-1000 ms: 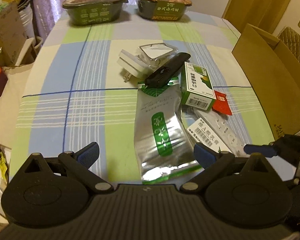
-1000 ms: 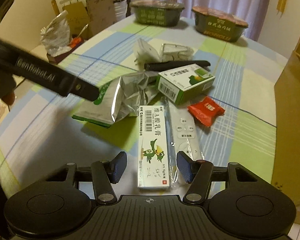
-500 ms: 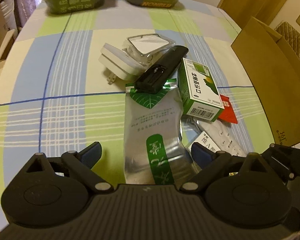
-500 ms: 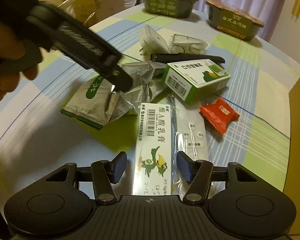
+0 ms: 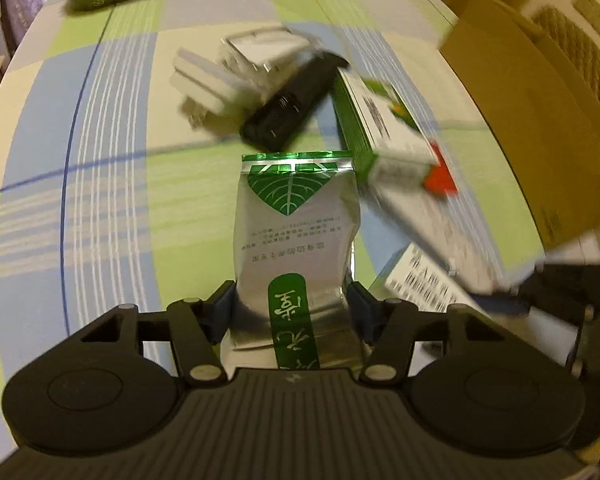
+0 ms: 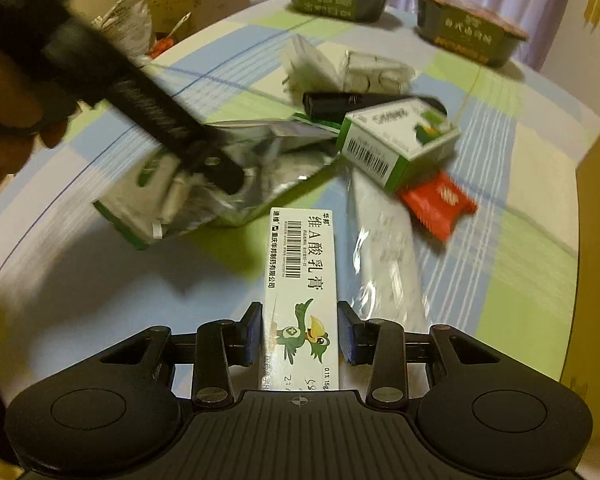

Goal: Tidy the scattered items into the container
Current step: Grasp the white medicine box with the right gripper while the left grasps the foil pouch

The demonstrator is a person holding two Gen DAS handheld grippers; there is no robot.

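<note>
Left tongs [image 5: 292, 312]: pinching the silver-and-green foil pouch [image 5: 294, 236].
Right tongs [image 6: 300, 334]: closing on the long white cardboard box [image 6: 300, 280]; contact unclear.
Ahead: green-and-white carton [image 6: 396, 140], black remote [image 5: 292, 108] unsorted.
Beyond, right: brown cardboard container [image 5: 540, 120]; contents hidden.

A silver foil pouch [image 5: 296, 240] with green leaf print sat clamped between the left hand-held gripper's pads [image 5: 225, 308], its sealed top pointing away. A long white ointment box [image 6: 300, 280] with a green bird drawing lay lengthwise between the right hand-held gripper's pads [image 6: 346, 338]. Behind lay a green-and-white carton [image 6: 396, 140], a red sachet [image 6: 440, 202], a black remote [image 6: 340, 104], a white plug adapter [image 5: 208, 80] and a clear-wrapped white remote [image 6: 388, 256], beside the cardboard box [image 5: 520, 120].
</note>
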